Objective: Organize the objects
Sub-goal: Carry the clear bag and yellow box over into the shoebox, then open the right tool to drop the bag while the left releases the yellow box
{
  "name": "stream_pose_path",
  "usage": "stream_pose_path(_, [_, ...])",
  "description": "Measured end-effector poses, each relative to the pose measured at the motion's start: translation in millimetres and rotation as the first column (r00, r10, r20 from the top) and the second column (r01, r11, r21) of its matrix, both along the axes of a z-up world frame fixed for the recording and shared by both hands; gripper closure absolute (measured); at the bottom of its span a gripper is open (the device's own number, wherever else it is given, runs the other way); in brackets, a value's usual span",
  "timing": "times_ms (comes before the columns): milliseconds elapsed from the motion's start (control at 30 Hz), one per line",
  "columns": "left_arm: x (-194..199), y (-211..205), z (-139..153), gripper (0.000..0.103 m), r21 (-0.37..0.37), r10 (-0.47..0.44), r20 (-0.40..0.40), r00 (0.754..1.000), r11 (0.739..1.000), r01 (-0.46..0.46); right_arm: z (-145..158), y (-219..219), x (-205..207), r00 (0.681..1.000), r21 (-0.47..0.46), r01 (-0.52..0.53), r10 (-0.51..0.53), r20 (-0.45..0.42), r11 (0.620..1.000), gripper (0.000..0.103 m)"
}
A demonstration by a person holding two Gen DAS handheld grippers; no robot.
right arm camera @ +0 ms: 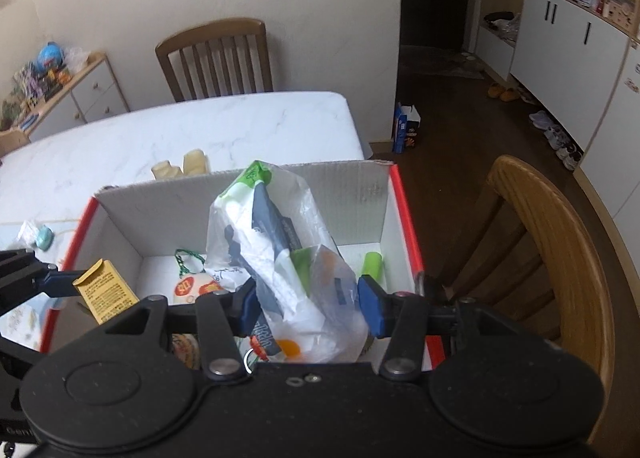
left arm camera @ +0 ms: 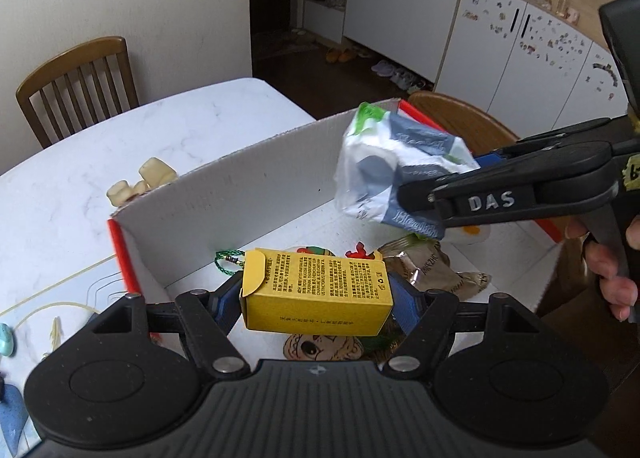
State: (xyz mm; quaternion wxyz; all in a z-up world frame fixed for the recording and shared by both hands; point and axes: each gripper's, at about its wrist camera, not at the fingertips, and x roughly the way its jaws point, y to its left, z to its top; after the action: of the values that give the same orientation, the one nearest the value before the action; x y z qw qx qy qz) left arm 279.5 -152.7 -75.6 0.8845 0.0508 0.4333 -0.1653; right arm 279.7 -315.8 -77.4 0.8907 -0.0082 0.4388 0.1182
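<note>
My left gripper (left arm camera: 316,298) is shut on a yellow box (left arm camera: 318,292) with black print and holds it above the open cardboard box (left arm camera: 240,186). The yellow box also shows in the right wrist view (right arm camera: 105,290), at the left over the box rim. My right gripper (right arm camera: 306,304) is shut on a white, grey and green plastic packet (right arm camera: 276,242) and holds it over the cardboard box (right arm camera: 360,186). In the left wrist view the packet (left arm camera: 392,166) hangs from the right gripper (left arm camera: 416,194) above the box's right side.
Inside the box lie a green cord loop (left arm camera: 226,260), brown foil packets (left arm camera: 432,266), a green tube (right arm camera: 372,264) and printed items. Pale yellow objects (left arm camera: 144,178) sit on the marble table (left arm camera: 120,146) behind the box. Wooden chairs (right arm camera: 560,242) stand at the far side and the right.
</note>
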Motion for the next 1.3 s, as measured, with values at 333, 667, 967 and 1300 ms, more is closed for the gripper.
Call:
stream_pose_path(333, [16, -19, -17, 0.029, 0.058, -0.003, -0.024, 1.0, 0.998, 0.004, -24, 4, 20, 0.997, -0.042, -0.055, 0.052, -0.052, 0.998, 0.054])
stream_pose_path(667, [25, -28, -29, 0.029, 0.085, 0.002, -0.069, 0.998, 0.996, 0.004, -36, 16, 26, 0.992, -0.109, -0.118, 0.112, -0.064, 0.987, 0.051])
stream_pose_path(967, [29, -26, -34, 0.029, 0.087, 0.018, -0.109, 0.994, 0.996, -0.009, -37, 24, 23, 0.986, -0.134, -0.162, 0.155, -0.061, 0.978, 0.051])
stream_pose_path(1300, [22, -27, -25, 0.027, 0.064, 0.022, -0.077, 0.997, 0.998, -0.017, -34, 20, 16, 0.986, -0.121, -0.163, 0.159, -0.045, 0.979, 0.04])
